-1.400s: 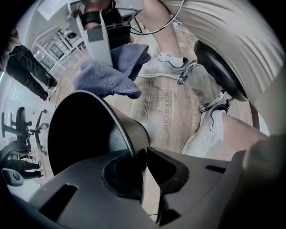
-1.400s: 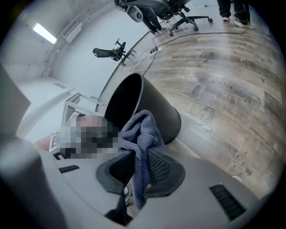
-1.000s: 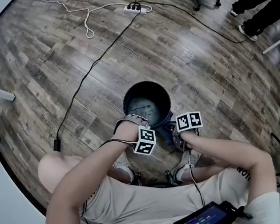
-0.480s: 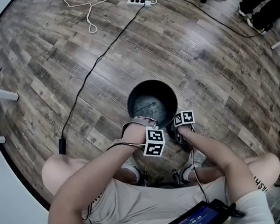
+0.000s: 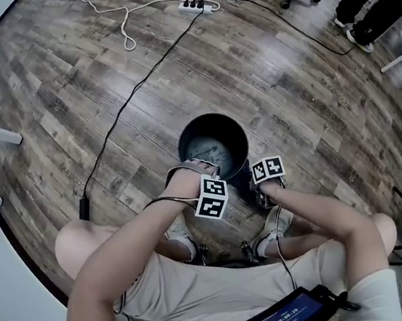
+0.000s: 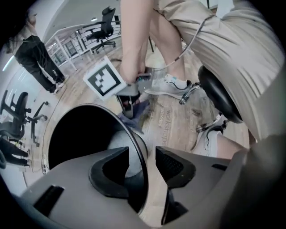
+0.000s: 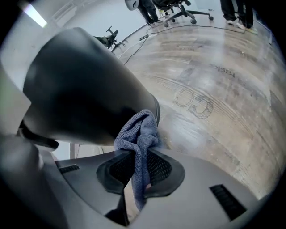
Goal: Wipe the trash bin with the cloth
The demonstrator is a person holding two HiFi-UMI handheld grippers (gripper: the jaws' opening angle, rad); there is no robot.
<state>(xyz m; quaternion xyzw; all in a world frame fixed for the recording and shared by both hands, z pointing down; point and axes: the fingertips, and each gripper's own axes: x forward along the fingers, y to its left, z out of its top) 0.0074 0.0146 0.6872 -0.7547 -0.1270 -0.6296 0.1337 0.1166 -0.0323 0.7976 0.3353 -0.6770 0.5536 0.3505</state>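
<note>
Jaws of our left gripper (image 6: 142,156), just opening wide, are straddling the trash bin (image 6: 76,134) rim; we are pinching the cloth (image 7: 140,129) in our right gripper (image 7: 138,157).

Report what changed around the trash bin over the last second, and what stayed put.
The left gripper has just been opening its jaws: it let go of the trash bin, whose rim now stands loose between them. The right gripper stays shut on the cloth at the bin's outer wall. The bin has not visibly moved.
</note>
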